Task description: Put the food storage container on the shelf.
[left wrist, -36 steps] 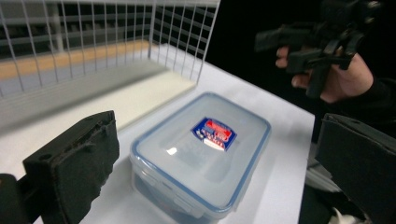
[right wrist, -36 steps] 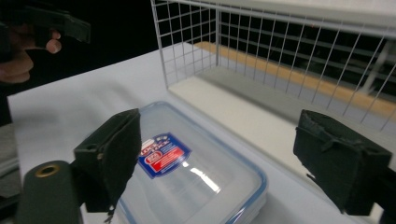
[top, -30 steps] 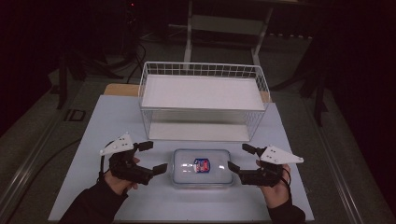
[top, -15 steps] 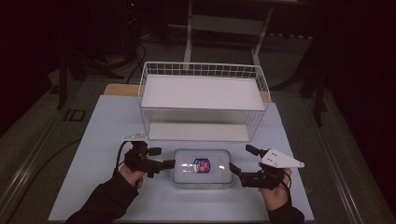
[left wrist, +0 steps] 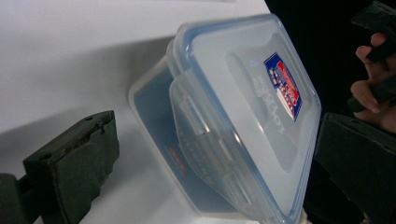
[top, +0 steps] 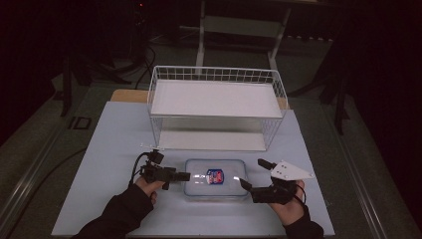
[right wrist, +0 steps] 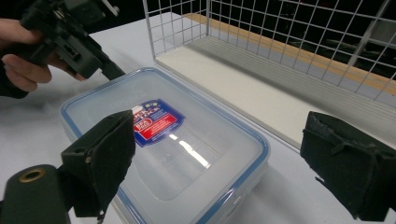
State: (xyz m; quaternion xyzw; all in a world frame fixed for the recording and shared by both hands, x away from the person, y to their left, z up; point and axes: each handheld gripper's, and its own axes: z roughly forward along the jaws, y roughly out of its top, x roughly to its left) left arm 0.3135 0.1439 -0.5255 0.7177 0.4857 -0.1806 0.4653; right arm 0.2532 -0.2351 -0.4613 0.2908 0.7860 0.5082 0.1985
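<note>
My left gripper (top: 185,176) and right gripper (top: 250,175) are both open beside the box (top: 215,178). Squeezing unevenly could make it slip.

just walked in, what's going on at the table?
A person holds a gripper in each hand at either end of a clear lidded container on the white table. The left gripper and right gripper are both open, jaws flanking the container's ends, not clamped. A white wire rack stands behind it.
</note>
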